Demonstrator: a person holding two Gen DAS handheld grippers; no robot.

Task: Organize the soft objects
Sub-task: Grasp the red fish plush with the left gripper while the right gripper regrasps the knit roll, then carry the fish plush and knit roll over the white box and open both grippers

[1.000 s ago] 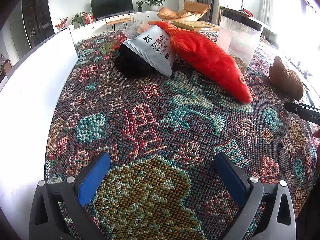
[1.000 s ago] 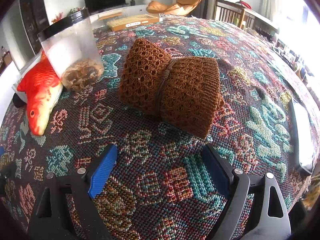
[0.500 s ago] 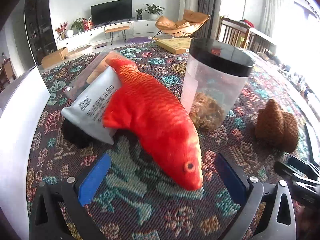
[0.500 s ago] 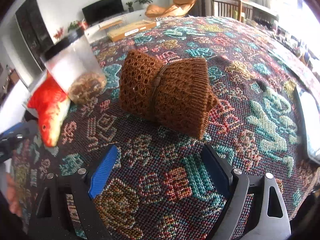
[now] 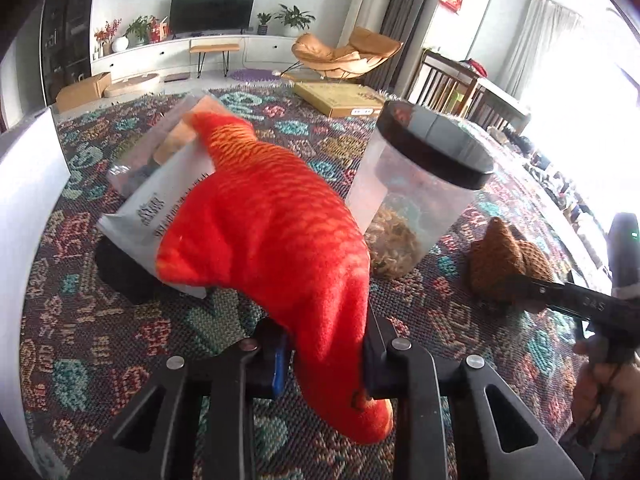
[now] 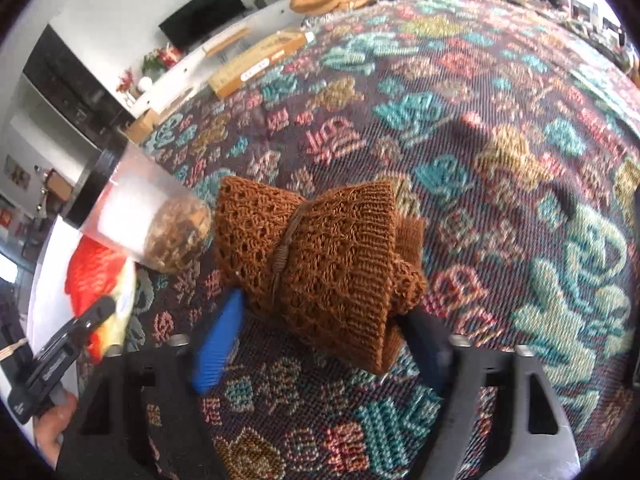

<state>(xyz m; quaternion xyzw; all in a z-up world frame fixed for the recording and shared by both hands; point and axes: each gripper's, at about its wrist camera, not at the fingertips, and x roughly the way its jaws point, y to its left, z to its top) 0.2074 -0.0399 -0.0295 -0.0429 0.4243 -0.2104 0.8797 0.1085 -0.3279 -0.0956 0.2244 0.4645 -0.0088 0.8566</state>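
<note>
My left gripper [image 5: 324, 354] is shut on the head end of a red plush fish [image 5: 276, 236], whose body stretches away over a white pouch [image 5: 160, 216]. The fish also shows at the left edge of the right wrist view [image 6: 90, 276]. My right gripper [image 6: 320, 324] is closed around the near edge of a brown knitted bundle [image 6: 320, 256] tied with a cord; both fingers touch its sides. That bundle shows in the left wrist view [image 5: 508, 256] with the right gripper at it.
A clear jar with a black lid [image 5: 416, 200] holding dried material stands between fish and bundle. A black object [image 5: 120, 272] lies under the pouch. A flat cardboard box [image 5: 340, 98] lies at the far edge of the patterned cloth [image 6: 500, 152]. A white board [image 5: 24, 208] stands left.
My left gripper moved forward and shut on the fish's head. My right gripper moved forward and closed on the knitted bundle.
</note>
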